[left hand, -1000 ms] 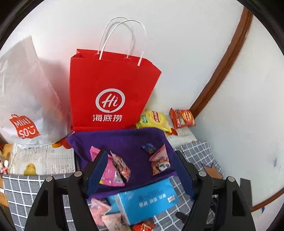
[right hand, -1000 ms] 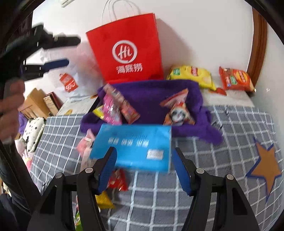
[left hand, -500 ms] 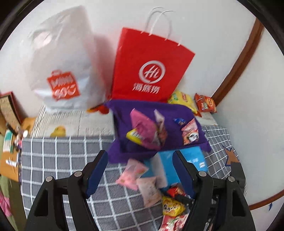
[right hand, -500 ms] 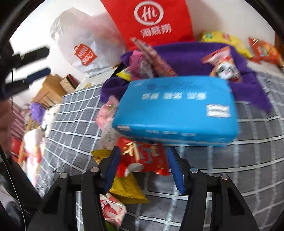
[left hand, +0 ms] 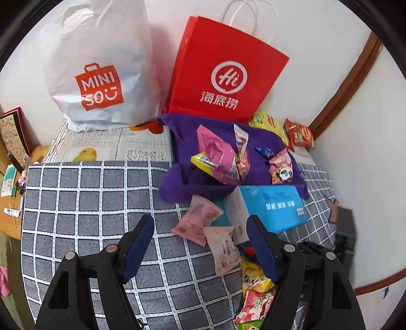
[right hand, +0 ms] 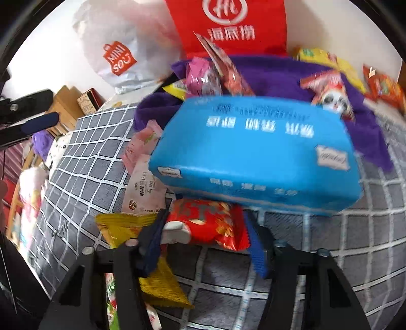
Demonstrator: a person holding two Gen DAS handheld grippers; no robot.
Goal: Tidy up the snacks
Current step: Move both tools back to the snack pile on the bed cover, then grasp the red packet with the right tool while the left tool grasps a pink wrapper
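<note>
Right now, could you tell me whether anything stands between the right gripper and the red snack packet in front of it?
Nothing visible does. The red snack packet already lies between the fingers of the right gripper, which have just been closing around it. The blue tissue pack overlaps only the packet's far edge, beyond the fingers, and may shift when the packet is lifted.

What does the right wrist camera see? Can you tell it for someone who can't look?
The right tongs have just been closing around a red snack packet on a grey checked cover. Just behind it lies a blue tissue pack, with more snacks on a purple cloth and a red paper bag at the back.
</note>
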